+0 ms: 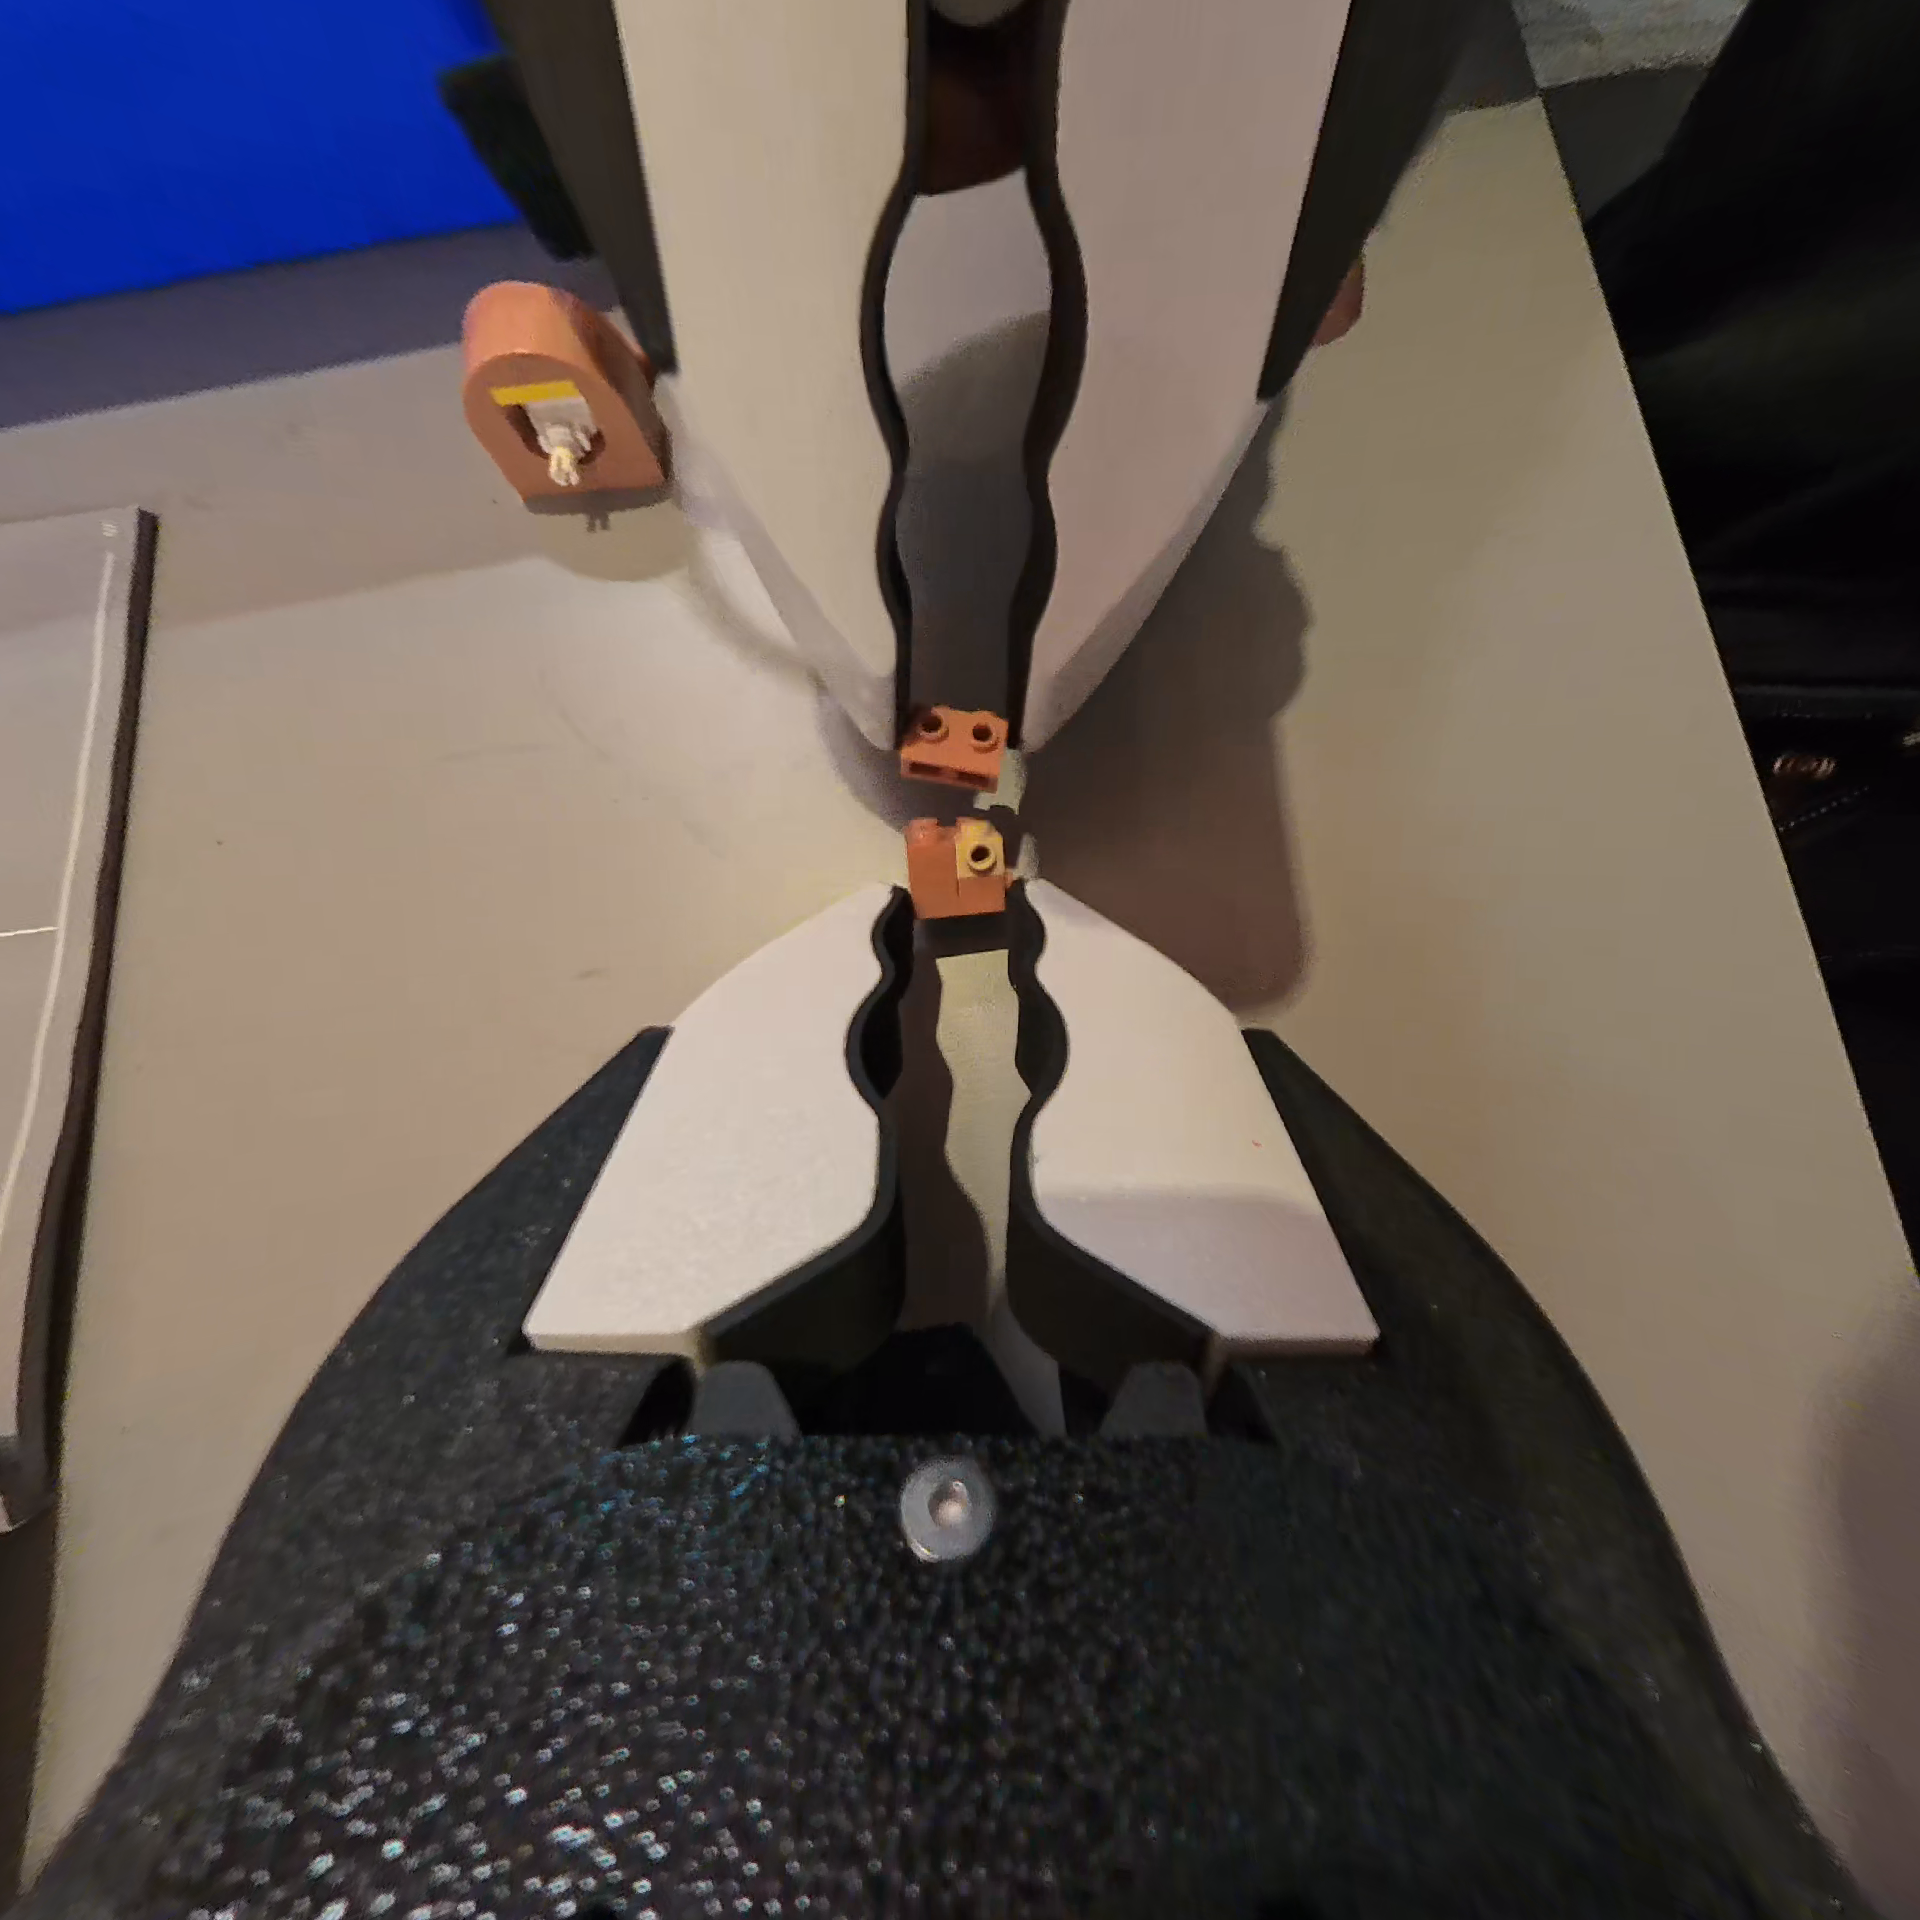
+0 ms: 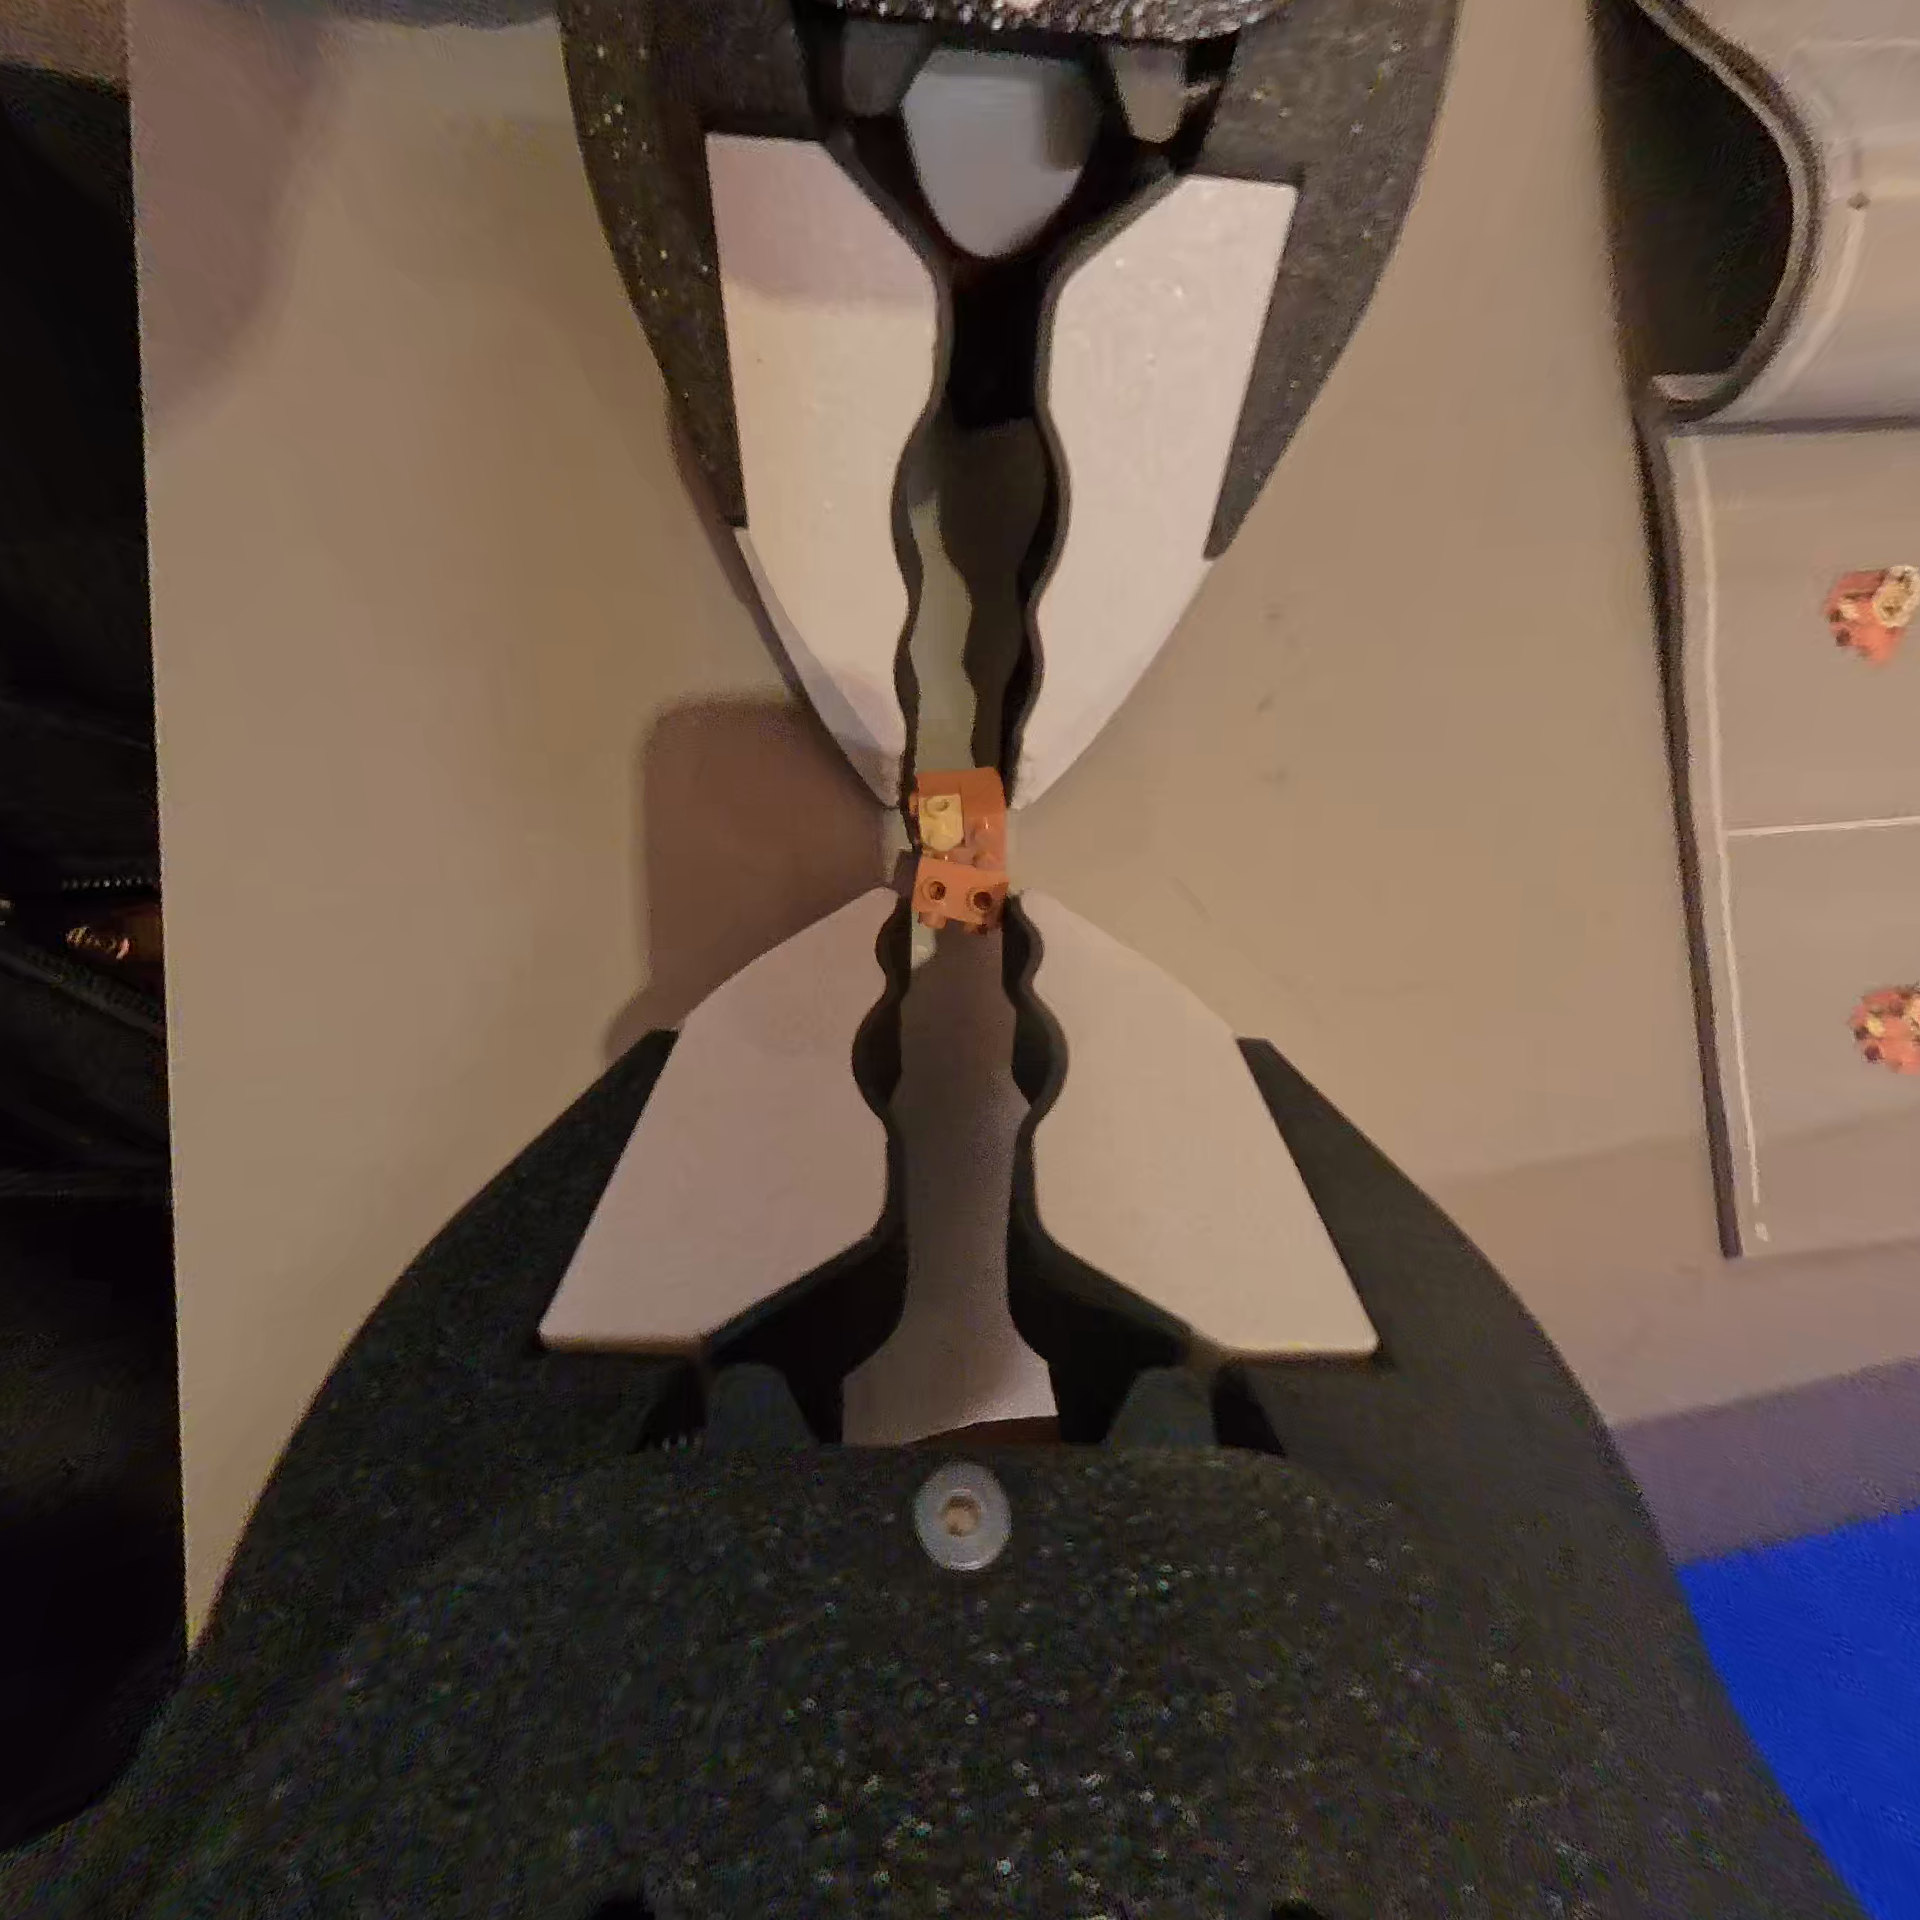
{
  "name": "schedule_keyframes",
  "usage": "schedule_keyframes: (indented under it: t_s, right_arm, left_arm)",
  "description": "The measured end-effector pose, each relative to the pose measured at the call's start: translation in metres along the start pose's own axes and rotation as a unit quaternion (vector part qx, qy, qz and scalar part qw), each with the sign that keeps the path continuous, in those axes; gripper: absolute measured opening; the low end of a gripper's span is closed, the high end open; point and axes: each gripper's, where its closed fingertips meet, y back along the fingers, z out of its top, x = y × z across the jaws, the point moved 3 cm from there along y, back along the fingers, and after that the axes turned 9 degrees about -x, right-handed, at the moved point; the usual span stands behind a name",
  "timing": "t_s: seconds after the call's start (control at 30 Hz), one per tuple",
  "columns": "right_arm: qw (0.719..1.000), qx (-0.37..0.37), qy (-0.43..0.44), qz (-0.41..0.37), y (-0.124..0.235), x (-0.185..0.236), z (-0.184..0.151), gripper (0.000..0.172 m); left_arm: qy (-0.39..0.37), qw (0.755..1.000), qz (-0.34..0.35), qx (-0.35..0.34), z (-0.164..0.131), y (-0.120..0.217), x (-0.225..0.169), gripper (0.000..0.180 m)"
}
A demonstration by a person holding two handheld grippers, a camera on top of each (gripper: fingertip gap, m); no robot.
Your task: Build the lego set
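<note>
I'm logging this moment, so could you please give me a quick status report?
Left gripper shut on brown-and-tan brick piece. Right gripper shut on brown two-stud brick. Pieces tip to tip above the table, nothing between them.

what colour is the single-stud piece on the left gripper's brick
Pale yellow, clearest in the left wrist view.

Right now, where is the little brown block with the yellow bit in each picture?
Left wrist view: brown block with the yellow piece, centre, held at the near jaws' tips.
Right wrist view: same block, centre, at the far jaws' tips.
Shared landmark: the two-stud brown brick facing it.
</note>
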Motion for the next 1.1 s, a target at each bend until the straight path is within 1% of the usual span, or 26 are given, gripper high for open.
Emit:
schedule_keyframes:
  t_s: [0.1, 0.2, 0.47, 1.1]
  right_arm:
    - [0.999, 0.021, 0.016, 0.021, -0.006, 0.002, 0.0, 0.016]
    - [0.999, 0.027, 0.023, 0.033, -0.008, 0.002, 0.002, 0.016]
    - [0.998, 0.022, 0.022, 0.058, -0.009, 0.001, 0.005, 0.016]
    - [0.995, 0.053, 0.04, 0.081, -0.013, -0.003, 0.012, 0.016]
  left_arm:
    - [0.001, 1.0, -0.007, 0.0, 0.0, 0.0, -0.002, 0.017]
    - [0.001, 1.0, -0.011, 0.006, -0.001, -0.001, -0.003, 0.017]
    - [0.006, 1.0, -0.017, 0.009, -0.001, -0.001, -0.005, 0.017]
    - [0.006, 0.999, 0.004, 0.037, -0.001, -0.003, -0.002, 0.017]
